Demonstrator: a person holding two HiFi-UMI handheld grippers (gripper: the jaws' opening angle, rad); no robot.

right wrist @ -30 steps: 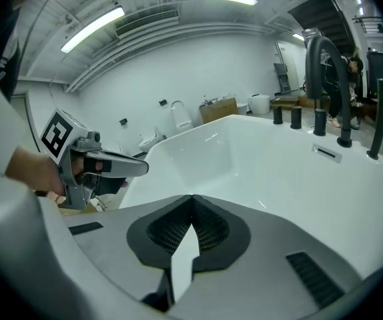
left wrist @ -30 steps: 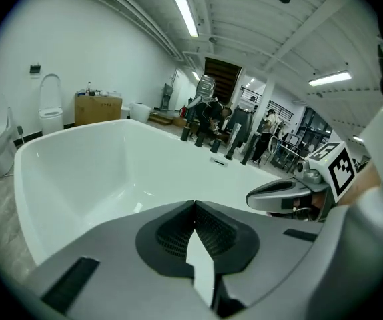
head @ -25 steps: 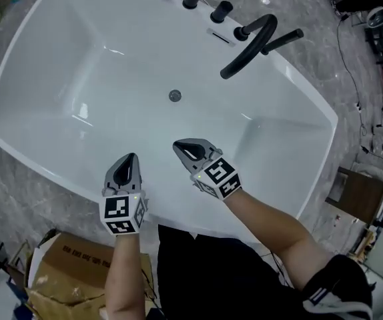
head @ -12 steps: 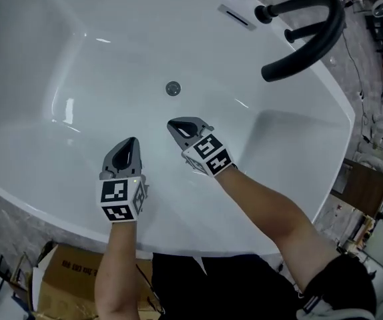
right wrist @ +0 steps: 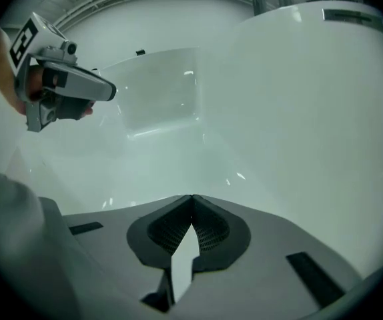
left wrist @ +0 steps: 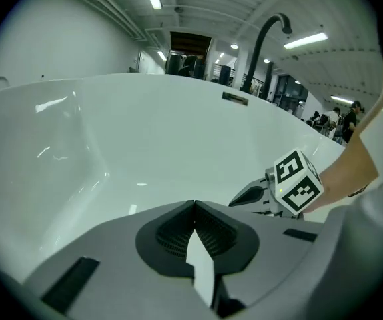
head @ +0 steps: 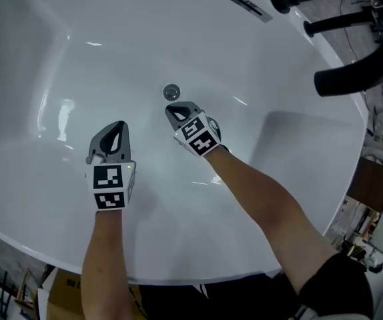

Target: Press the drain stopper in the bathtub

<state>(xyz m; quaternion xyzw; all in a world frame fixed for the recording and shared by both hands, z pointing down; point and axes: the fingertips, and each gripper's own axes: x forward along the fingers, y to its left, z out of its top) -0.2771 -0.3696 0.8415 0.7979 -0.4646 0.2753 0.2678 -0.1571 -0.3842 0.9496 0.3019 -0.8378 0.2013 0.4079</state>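
Just ahead of clenched R tool (head: pixel 171 111) sits drain stopper (head: pixel 171 92); L tool (head: pixel 119 125) clenched.

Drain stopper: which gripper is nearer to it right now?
Right. The right gripper points at the drain stopper from just short of it; the left gripper is farther off, to its left.

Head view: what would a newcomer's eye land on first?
The white bathtub fills the frame, with the small round drain stopper on its floor near the middle. The right gripper, shut, points at the stopper from just short of it; contact can't be told. The left gripper, also shut, hangs further left, and a black faucet arcs across the top right corner.
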